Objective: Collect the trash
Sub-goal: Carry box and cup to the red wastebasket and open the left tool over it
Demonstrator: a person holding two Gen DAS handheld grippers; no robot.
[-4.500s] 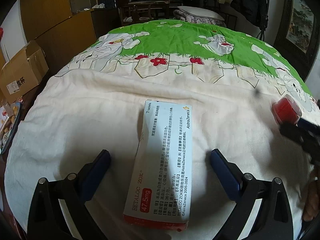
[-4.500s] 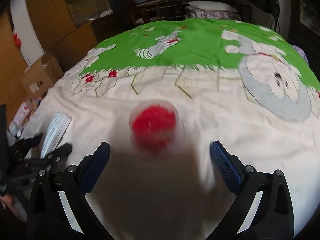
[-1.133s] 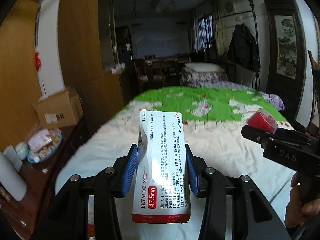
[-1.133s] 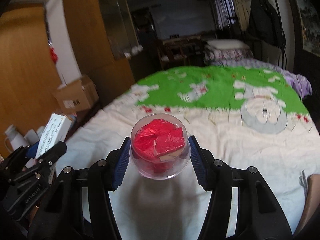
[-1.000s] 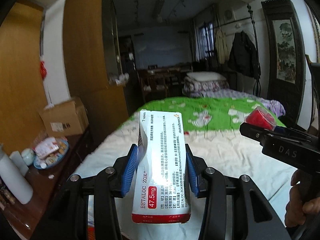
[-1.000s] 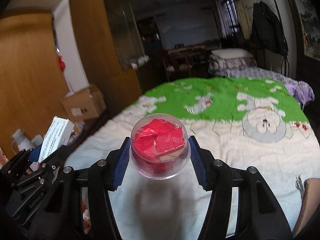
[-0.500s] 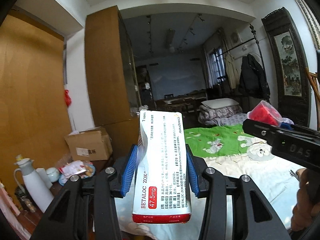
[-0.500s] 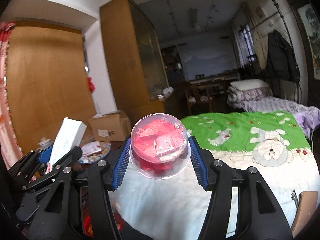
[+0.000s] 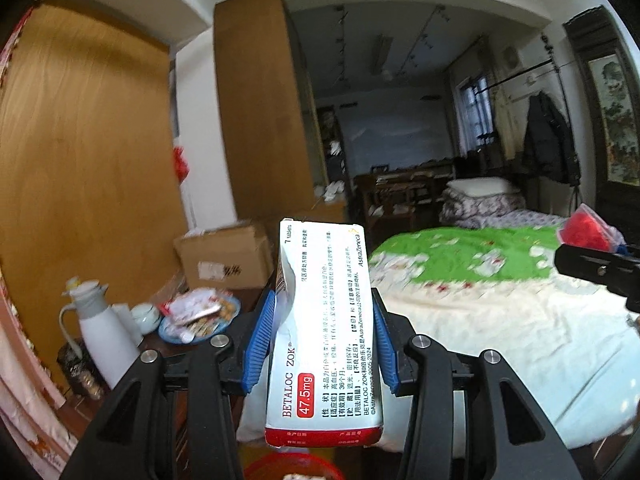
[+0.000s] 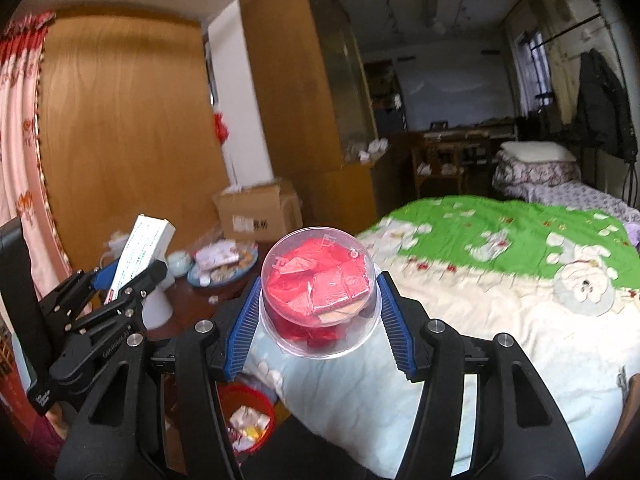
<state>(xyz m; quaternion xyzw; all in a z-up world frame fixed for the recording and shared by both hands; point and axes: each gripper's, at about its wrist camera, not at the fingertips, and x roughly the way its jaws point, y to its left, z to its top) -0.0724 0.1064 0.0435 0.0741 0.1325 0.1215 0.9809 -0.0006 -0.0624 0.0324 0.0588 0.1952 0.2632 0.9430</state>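
Carrying both finds: left gripper (image 9: pixel 322 344) clamped on medicine box (image 9: pixel 326 332), right gripper (image 10: pixel 318 312) clamped on plastic cup (image 10: pixel 319 300). Left: dropping both into red bin (image 10: pixel 250 416) off bed (image 10: pixel 520 320) near corner.

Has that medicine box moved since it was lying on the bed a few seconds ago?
Yes. The medicine box is off the bed, raised in the left gripper, leftward above the red bin.

Both wrist views face along the bed (image 9: pixel 500 320) (image 10: pixel 500 340), raised above it.
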